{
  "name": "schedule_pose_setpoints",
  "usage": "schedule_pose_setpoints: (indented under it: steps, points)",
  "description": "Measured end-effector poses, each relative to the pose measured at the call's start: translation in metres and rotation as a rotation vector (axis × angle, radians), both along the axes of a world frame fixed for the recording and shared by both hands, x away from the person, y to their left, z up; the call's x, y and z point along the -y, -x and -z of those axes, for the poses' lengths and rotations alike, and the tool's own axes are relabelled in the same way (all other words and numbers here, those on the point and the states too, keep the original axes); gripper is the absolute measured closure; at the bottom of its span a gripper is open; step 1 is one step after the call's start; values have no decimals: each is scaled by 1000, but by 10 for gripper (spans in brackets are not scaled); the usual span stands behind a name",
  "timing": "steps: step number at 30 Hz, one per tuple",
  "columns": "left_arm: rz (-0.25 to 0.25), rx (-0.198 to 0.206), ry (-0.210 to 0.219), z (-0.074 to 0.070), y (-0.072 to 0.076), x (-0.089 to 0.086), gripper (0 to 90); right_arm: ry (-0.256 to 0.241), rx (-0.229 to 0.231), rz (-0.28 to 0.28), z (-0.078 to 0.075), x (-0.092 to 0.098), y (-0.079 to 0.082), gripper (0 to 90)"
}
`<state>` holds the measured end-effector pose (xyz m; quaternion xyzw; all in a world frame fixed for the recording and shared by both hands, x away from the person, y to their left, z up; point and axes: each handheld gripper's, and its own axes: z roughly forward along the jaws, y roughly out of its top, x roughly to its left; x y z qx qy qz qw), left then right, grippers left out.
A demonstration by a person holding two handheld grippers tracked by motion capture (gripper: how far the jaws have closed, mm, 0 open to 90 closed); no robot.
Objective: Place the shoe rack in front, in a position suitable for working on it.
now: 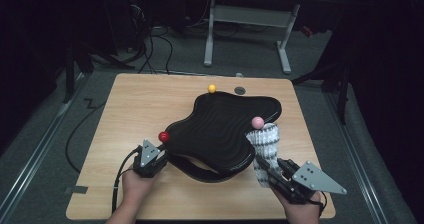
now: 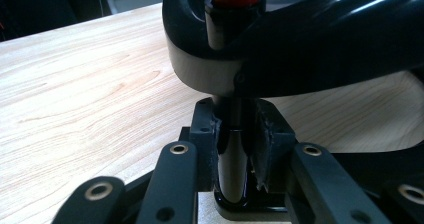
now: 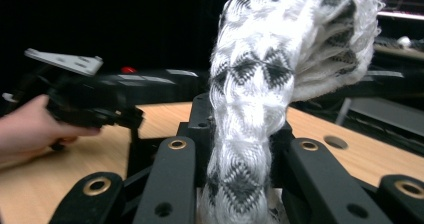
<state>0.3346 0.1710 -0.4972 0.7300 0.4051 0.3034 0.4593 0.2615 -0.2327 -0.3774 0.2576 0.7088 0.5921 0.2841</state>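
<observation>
Table [image 1: 150,99]: wooden, carries the black rack [image 1: 220,129] at its middle.
Rack: pegs topped by red, yellow, pink balls.
Sock [image 1: 265,149]: white-black, draped over the pink-ball peg.
Left gripper [image 1: 159,151]: low at the rack's near-left, jaws clamped on the red-topped peg [image 2: 232,154].
Right gripper [image 1: 267,174]: near-right, tilted up, jaws pinching the sock's lower end.

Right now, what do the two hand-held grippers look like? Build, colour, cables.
Both are black. The left hand-held gripper and the right hand-held gripper each carry a grey three-cornered plate with small holes on top. The jaw linkages are black bars with brass-coloured rivets. A black cable trails from the left one. No sleeves show on the forearms.
</observation>
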Motion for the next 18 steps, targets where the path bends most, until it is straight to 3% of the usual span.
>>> schedule_pose_setpoints:
  steps: [9,14,18]
  points:
    - [-20,-9,13,-1,-1,-3,738,17,28,-121,-11,-18,24,760]
    - [-23,-14,21,-1,-1,-3,741,13,12,-192,-12,-27,30,762]
    - [-23,-17,28,-1,-1,-3,741,9,23,-212,-10,-34,33,762]
